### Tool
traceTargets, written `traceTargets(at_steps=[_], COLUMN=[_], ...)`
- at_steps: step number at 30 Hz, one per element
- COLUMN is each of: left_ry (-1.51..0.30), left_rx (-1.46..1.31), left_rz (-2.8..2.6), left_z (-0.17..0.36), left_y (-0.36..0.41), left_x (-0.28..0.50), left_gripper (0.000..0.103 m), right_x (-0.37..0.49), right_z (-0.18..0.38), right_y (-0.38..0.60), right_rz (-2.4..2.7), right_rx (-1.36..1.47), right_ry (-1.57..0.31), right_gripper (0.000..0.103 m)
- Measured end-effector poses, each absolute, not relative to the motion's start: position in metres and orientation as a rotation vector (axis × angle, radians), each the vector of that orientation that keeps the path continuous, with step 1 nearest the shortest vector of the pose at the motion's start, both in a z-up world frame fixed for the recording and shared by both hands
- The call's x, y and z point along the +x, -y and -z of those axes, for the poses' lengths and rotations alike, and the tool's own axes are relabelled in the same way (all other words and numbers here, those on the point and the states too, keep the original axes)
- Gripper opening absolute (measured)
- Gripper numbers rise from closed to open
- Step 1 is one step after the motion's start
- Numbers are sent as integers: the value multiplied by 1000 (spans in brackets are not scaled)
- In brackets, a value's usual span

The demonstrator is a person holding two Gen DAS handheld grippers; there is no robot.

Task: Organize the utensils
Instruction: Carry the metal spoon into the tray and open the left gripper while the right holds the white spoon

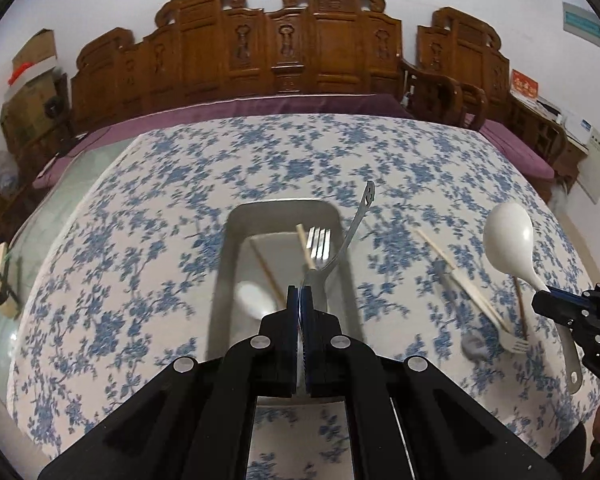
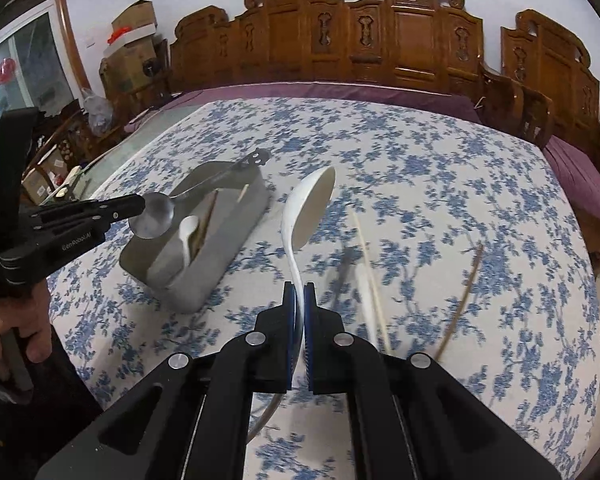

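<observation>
Left hand-held gripper (image 1: 299, 294) pinches the metal spoon (image 2: 153, 218) over the tray (image 2: 236, 216); right hand-held gripper (image 2: 299, 292), beside the tray, clamps the white ladle (image 2: 310, 210) (both blurred).

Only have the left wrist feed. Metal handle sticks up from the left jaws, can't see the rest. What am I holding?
Observer: A metal spoon. The left gripper pinches the rim of its bowl, held over the tray.
Operator: Right gripper is at the edge of my view. Properly shut on the white one?
Observer: Yes. The right gripper is shut on the white spoon, gripping its handle with the bowl pointing up and away.
</observation>
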State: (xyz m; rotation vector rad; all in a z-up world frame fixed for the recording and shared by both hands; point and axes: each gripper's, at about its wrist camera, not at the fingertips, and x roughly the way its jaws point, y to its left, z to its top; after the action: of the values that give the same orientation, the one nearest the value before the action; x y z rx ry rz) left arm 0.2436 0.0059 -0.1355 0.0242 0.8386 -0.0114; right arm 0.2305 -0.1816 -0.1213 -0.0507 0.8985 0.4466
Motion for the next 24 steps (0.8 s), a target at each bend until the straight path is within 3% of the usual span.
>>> traceTargets(at_steps=[24], left_ry=[-840], left_rx=[-61], left_rz=[-45], left_z=[183], left_y=[-60], left_x=[254], left_gripper=[1], right_x=[244], right_z=[129], right_y=[112], right_rz=[-464], right_rx=[-138], right_ry=[-964], right_gripper=[5])
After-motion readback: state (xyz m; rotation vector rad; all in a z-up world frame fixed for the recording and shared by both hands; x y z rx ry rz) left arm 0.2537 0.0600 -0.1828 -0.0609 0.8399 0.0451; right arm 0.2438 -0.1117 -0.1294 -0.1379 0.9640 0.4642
